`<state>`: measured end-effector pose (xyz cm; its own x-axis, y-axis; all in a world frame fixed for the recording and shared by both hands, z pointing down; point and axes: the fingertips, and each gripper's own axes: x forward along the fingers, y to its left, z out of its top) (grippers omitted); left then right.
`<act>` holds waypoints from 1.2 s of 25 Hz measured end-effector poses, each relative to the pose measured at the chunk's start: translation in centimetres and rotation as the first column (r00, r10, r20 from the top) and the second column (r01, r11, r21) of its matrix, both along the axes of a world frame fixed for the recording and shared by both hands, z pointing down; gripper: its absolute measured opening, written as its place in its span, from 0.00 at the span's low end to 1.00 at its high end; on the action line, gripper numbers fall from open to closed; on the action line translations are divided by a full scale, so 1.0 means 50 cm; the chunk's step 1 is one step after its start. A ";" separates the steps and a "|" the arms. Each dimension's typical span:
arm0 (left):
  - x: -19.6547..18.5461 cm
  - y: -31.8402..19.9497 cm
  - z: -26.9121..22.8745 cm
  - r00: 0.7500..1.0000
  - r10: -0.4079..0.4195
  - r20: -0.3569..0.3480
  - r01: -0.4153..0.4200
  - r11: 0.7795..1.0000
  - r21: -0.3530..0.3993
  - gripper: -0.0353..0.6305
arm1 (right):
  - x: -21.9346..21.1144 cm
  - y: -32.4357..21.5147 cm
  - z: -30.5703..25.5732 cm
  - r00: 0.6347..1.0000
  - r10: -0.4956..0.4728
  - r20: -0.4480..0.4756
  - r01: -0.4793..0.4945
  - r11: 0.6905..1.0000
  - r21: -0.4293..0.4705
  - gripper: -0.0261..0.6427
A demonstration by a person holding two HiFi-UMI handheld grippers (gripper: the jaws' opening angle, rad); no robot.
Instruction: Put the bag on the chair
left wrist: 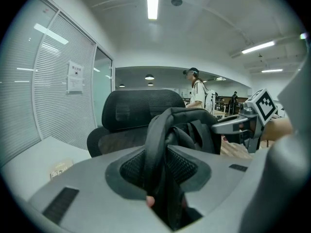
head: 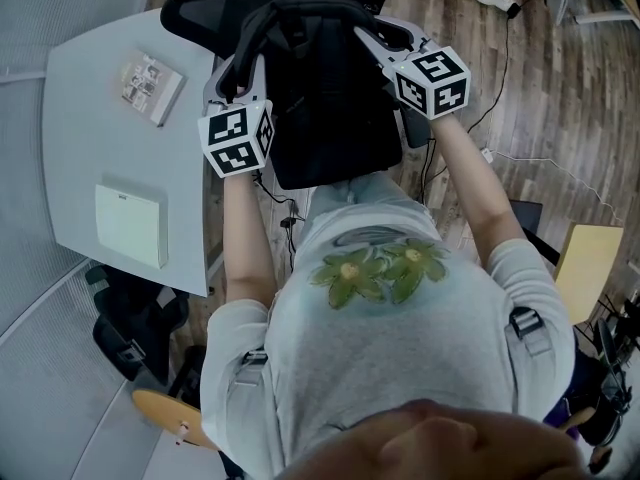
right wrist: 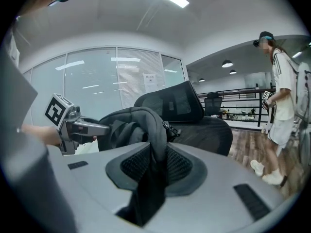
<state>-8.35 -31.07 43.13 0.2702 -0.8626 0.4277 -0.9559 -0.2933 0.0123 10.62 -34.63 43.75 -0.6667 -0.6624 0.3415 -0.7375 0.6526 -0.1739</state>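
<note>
A black backpack [head: 325,118] hangs between my two grippers, in front of a black mesh office chair [head: 200,13]. My left gripper [head: 232,73] is shut on one black shoulder strap [left wrist: 156,144]. On the other strap [right wrist: 154,144] my right gripper [head: 375,38] is shut. In the left gripper view the chair's backrest [left wrist: 133,108] stands just beyond the bag, and the right gripper [left wrist: 243,123] shows at the right. The right gripper view has the chair [right wrist: 194,115] behind the bag and the left gripper [right wrist: 73,123] at the left. Whether the bag touches the seat is hidden.
A grey desk [head: 90,148] at the left carries a book [head: 152,88] and a white pad [head: 132,225]. A cable [head: 500,88] runs over the wooden floor on the right. Another black chair [head: 130,318] stands under the desk. A person [right wrist: 282,110] stands beyond the chair.
</note>
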 end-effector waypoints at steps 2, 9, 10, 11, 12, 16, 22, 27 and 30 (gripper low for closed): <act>0.000 -0.001 0.018 1.000 0.001 -0.007 -0.001 1.000 -0.012 0.26 | 0.001 -0.001 0.018 1.000 0.001 -0.006 -0.001 1.000 -0.018 0.18; 0.013 0.008 0.088 0.998 0.023 -0.050 -0.025 0.998 -0.050 0.26 | 0.013 0.008 0.089 0.999 0.016 -0.035 -0.019 0.996 -0.091 0.19; 0.015 0.008 0.096 0.998 0.025 -0.052 -0.028 0.998 -0.055 0.26 | 0.015 0.008 0.096 0.999 0.018 -0.039 -0.022 0.995 -0.098 0.19; 0.017 0.009 0.103 0.998 0.028 -0.054 -0.031 0.998 -0.061 0.26 | 0.016 0.008 0.102 0.999 0.021 -0.044 -0.026 0.994 -0.105 0.19; 0.019 0.011 0.112 0.998 0.031 -0.056 -0.034 0.997 -0.068 0.26 | 0.018 0.010 0.109 0.999 0.025 -0.047 -0.030 0.993 -0.113 0.19; 0.027 0.020 0.147 0.997 0.039 -0.069 -0.046 0.994 -0.099 0.26 | 0.026 0.024 0.141 0.998 0.044 -0.054 -0.052 0.987 -0.152 0.19; 0.038 0.035 0.185 0.997 0.048 -0.063 -0.056 0.990 -0.131 0.26 | 0.036 0.043 0.177 0.996 0.055 -0.066 -0.067 0.978 -0.197 0.19; 0.040 0.047 0.209 0.996 0.056 -0.066 -0.065 0.987 -0.150 0.26 | 0.039 0.057 0.203 0.995 0.056 -0.078 -0.072 0.973 -0.219 0.19; 0.037 0.048 0.213 0.996 0.045 -0.078 -0.055 0.988 -0.142 0.26 | 0.039 0.059 0.207 0.995 0.051 -0.082 -0.068 0.974 -0.215 0.19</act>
<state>-6.50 -28.65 53.78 0.3473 -0.7781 0.5234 -0.9349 -0.3308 0.1286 12.55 -31.69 54.11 -0.5950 -0.6043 0.5299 -0.7903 0.5598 -0.2490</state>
